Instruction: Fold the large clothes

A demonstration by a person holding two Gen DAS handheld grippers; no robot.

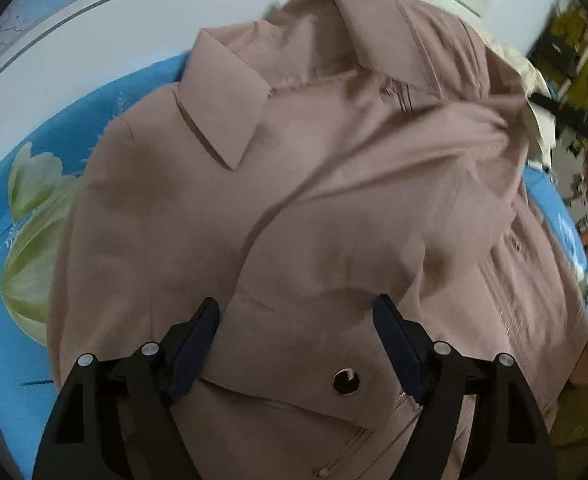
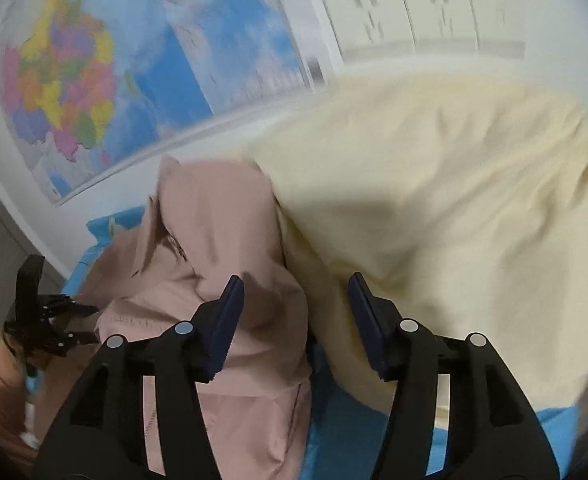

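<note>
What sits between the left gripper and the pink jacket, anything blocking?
Nothing visible. The left gripper hangs open directly over the pink jacket, with bare fabric between its fingers. The cream garment lies off to the jacket's side, not under the gripper.

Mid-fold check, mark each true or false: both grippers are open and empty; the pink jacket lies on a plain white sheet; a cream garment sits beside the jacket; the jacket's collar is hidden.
1. Both the left gripper and the right gripper are open and empty: true.
2. The pink jacket lies on a plain white sheet: false, on a blue floral sheet.
3. A cream garment sits beside the jacket: true.
4. The collar is hidden: false, it shows.
</note>
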